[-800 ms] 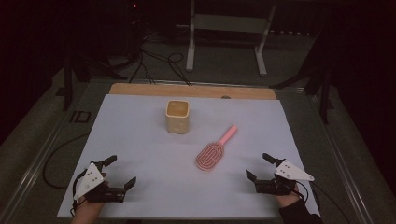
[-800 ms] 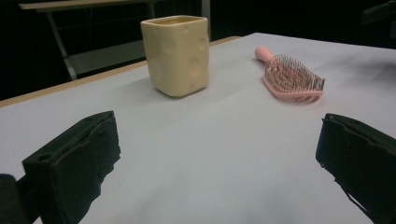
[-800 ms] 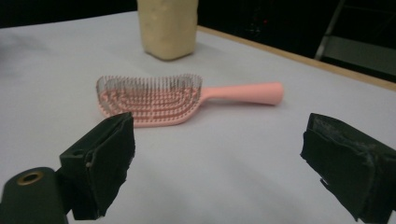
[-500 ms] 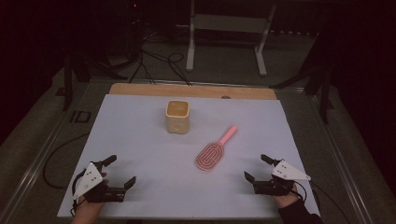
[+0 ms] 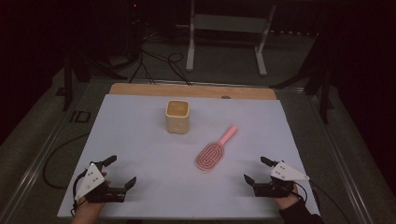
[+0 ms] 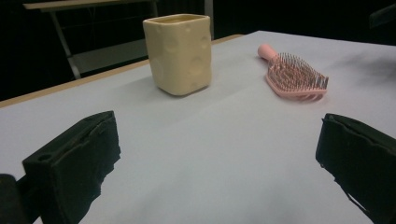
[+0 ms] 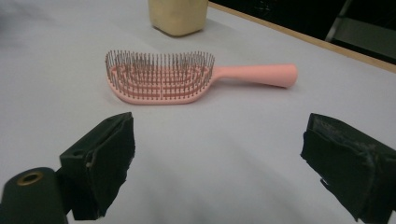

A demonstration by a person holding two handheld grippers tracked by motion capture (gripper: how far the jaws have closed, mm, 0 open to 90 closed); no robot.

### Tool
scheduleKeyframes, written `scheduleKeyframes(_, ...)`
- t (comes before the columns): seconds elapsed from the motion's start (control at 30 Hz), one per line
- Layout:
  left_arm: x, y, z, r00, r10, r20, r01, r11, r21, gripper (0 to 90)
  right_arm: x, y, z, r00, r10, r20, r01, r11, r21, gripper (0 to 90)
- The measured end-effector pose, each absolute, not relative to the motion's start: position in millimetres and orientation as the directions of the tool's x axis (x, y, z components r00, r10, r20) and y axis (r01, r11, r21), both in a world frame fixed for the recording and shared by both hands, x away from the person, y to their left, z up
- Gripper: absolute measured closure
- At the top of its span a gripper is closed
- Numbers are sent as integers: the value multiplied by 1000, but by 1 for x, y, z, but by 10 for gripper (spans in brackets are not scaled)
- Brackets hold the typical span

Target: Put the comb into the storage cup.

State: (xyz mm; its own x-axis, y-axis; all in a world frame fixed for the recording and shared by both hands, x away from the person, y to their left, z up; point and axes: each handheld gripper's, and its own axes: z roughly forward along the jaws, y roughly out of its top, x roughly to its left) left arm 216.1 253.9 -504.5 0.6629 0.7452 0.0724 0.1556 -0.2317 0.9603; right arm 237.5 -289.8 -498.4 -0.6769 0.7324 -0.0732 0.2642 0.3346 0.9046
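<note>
Dark surroundings frame the white-covered table (image 5: pixel 140 126). At frame centre, slightly right, lies the pink plastic hairbrush (image 5: pixel 215 151), bristles up, handle toward the upper right. Up and left of it, apart, stands the cream ceramic cup (image 5: pixel 178 116). Left gripper (image 5: pixel 119 172), lower left, and right gripper (image 5: pixel 256 170), lower right: fingers spread apart, nothing held.

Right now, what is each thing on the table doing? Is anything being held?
hairbrush: lying flat on the table, bristles up, handle pointing away, not held.
cup: standing upright, beside the brush but apart from it, untouched.
left gripper: open, nothing between its jaws.
right gripper: open, nothing between its jaws, facing the hairbrush.
</note>
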Motion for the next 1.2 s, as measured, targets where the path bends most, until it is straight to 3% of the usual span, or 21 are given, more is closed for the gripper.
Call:
scheduleKeyframes(0.57, 216, 255, -504, 654, 754, 64, 157, -218, 963, 0, 232, -282, -485, -714, 697, -65, 261, 351, 899, 90)
scheduleKeyframes(1.2, 216, 252, -503, 662, 747, 63, 156, -219, 963, 0, 238, -278, -430, -721, 684, -108, 206, 361, 909, 87)
